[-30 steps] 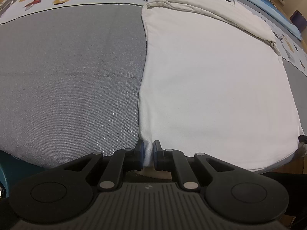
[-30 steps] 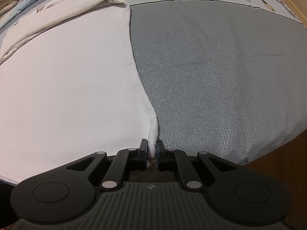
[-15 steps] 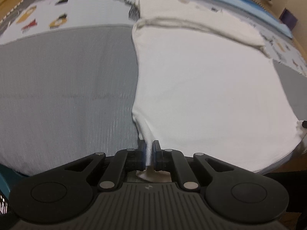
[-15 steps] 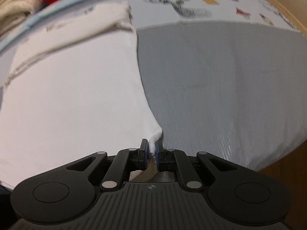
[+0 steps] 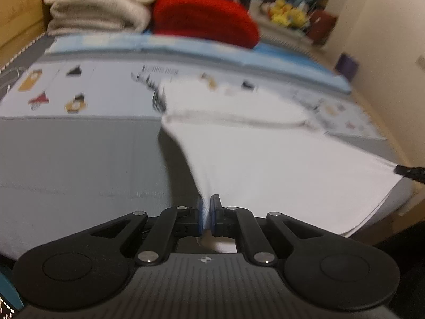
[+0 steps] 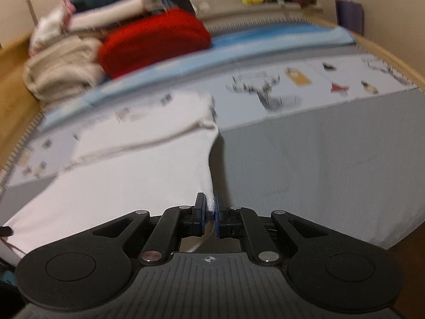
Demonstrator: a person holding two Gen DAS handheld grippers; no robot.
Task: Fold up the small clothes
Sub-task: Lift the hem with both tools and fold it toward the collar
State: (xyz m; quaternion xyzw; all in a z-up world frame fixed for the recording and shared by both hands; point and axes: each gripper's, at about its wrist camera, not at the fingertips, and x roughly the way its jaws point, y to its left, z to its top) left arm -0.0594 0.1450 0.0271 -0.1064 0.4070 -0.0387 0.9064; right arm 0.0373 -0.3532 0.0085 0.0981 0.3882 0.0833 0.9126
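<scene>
I had both sets of jaws clamped on the white garment [image 5: 265, 164], one near corner in each. My left gripper [image 5: 206, 214] pinched the hem at the lower centre of its frame, and my right gripper [image 6: 209, 216] did the same in its own view, cloth visibly bunched between the blue pads on each side. I held two corners rather than one so the near edge would stay straight and taut, which I judge is what a clean fold toward the far end needs. The near half of the garment sloped up to my pads from the grey bedcover [image 5: 79, 164], while the far half lay flat toward the printed sheet [image 5: 93, 90] across the middle of the frame. At the top, a stack of cream knits [image 5: 98, 5] and a red bundle [image 5: 204, 18] sat well apart from the work, leaving the fold room. The far band [image 6: 148, 141] marked where I judged the lifted edge should land.
</scene>
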